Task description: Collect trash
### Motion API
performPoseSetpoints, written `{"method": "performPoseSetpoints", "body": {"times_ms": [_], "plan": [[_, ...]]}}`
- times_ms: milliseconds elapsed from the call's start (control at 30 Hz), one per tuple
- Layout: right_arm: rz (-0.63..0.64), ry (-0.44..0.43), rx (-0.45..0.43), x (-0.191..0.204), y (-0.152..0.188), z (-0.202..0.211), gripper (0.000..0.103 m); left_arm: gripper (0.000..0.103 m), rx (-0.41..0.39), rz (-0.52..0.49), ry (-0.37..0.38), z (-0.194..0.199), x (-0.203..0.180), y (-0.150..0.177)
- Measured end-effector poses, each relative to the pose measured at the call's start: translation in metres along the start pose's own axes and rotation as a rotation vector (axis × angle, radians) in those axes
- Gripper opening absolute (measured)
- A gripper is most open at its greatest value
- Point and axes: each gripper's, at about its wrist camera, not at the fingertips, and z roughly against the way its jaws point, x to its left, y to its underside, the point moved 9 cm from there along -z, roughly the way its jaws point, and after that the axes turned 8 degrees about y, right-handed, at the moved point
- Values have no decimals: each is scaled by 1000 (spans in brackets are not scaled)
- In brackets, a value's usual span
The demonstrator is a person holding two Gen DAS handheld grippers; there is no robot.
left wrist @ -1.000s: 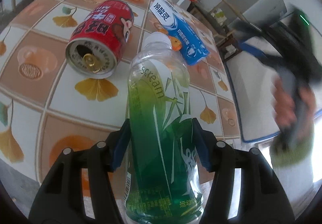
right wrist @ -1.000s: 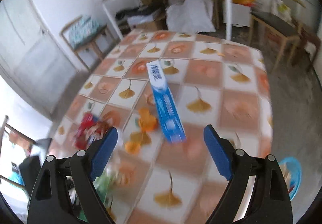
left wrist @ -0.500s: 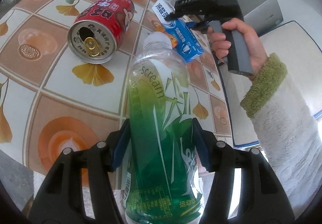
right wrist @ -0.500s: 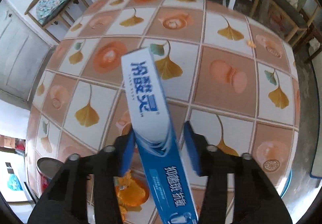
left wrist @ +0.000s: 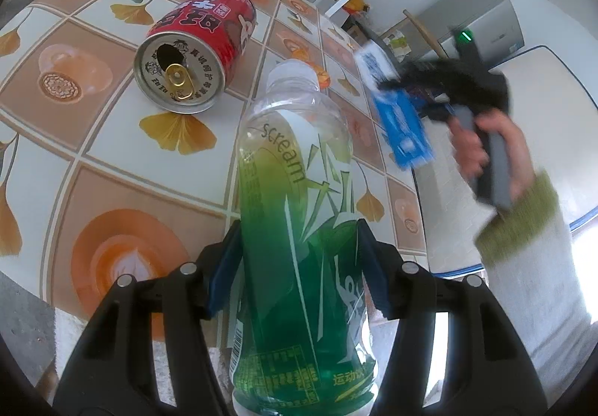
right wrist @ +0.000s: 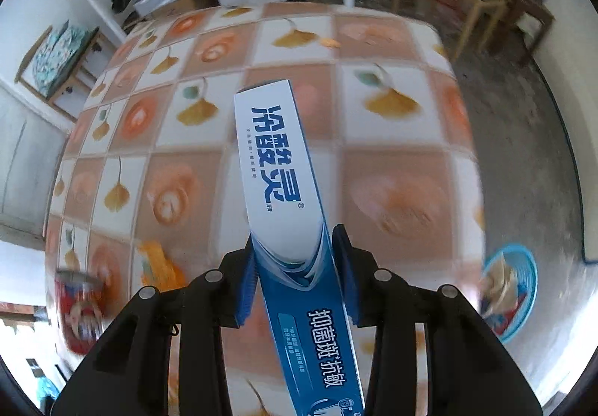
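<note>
The left tool [left wrist: 299, 266] pinches a clear plastic drink bottle with a green and yellow label [left wrist: 299, 229] between its blue pads, low on the body; the bottle's long axis runs straight away from the camera along the fingers, its white cap at the far end, above the near edge of the table covered in an orange-and-cream cloth printed with ginkgo leaves [left wrist: 74, 162]. Beyond it a red drink can [left wrist: 198, 49] lies on its side on the table, its opened silver top turned toward the camera and its long axis running away across the cloth. The right tool [right wrist: 297, 285] has just been closing its jaws, and its blue pads now press on both long sides of a blue and white cardboard toothpaste box [right wrist: 284, 191]. The box's long axis lies along the fingers, white end pointing away over the table, blue end back past the camera. In the left wrist view that box [left wrist: 400, 117] is lifted clear of the cloth beside the table's right edge, tilted, white end uppermost, and the person's right hand [left wrist: 489, 154], blurred, wraps the tool's grey handle, with a green cuff on a pale fleecy sleeve [left wrist: 523, 266] below it. A blue basket [right wrist: 512, 289] stands on the floor to the right of the table.
</note>
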Motion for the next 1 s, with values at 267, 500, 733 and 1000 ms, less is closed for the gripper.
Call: {"method": "performPoseSetpoints", "body": {"times_ms": [267, 500, 733, 1000], "plan": [[-33, -70, 8, -22, 88, 33, 37, 56, -2, -1, -19, -2, -5, 2], [42, -69, -20, -1, 125, 42, 37, 57, -5, 1, -38, -3, -10, 1], [98, -26, -11, 12, 140, 31, 38, 58, 5, 24, -26, -6, -10, 2], [107, -16, 10, 16, 148, 23, 38, 58, 8, 36, -16, -7, -7, 1]]}}
